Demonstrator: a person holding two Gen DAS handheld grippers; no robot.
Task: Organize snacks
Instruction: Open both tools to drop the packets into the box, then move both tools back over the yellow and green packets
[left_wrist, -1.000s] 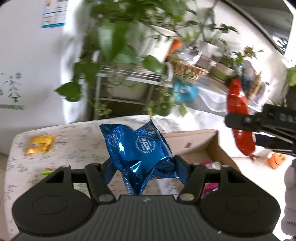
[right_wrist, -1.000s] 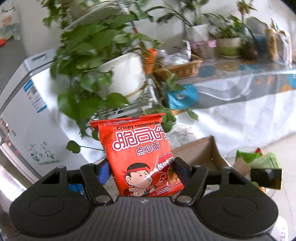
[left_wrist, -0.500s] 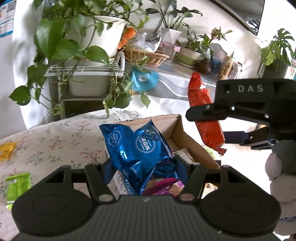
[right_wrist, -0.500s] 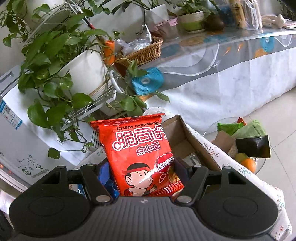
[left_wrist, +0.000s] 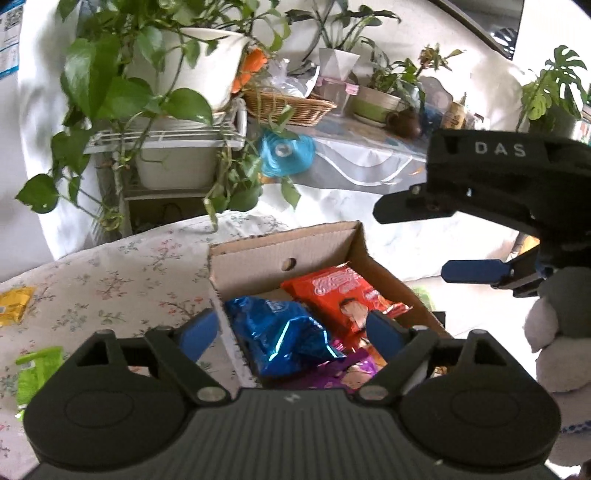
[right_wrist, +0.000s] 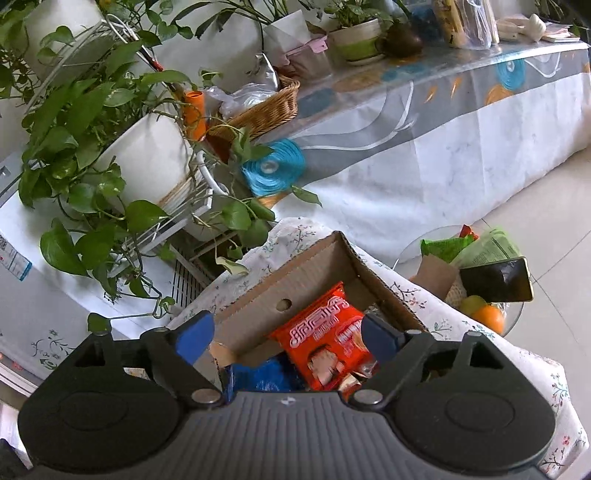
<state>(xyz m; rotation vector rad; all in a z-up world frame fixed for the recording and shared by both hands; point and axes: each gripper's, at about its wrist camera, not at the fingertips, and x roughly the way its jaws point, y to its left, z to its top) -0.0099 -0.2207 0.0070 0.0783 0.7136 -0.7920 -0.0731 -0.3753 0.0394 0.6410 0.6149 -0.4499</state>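
Observation:
A cardboard box (left_wrist: 280, 236) stands open on the floral tablecloth. Inside it lie a blue foil packet (left_wrist: 280, 332), a red noodle packet (left_wrist: 340, 295) and a purple packet (left_wrist: 351, 369). My left gripper (left_wrist: 290, 328) hovers over the box with its jaws opening; the blue packet lies below them, untouched by the pads. In the right wrist view the red packet (right_wrist: 325, 339) and blue packet (right_wrist: 266, 373) lie in the box (right_wrist: 295, 266) under my right gripper (right_wrist: 288, 332), whose jaws are also opening with nothing held. The right gripper (left_wrist: 432, 240) also shows beside the box's right.
A yellow packet (left_wrist: 14, 302) and a green packet (left_wrist: 37, 369) lie on the tablecloth (left_wrist: 110, 280) at left. Potted plants on a white rack (left_wrist: 166, 140) stand behind. A low glass table (right_wrist: 406, 254) with fruit and a phone is right of the box.
Both grippers have let go: the blue packet and the red packet left the jaws and now lie in the box. Both pairs of jaws stand wider apart.

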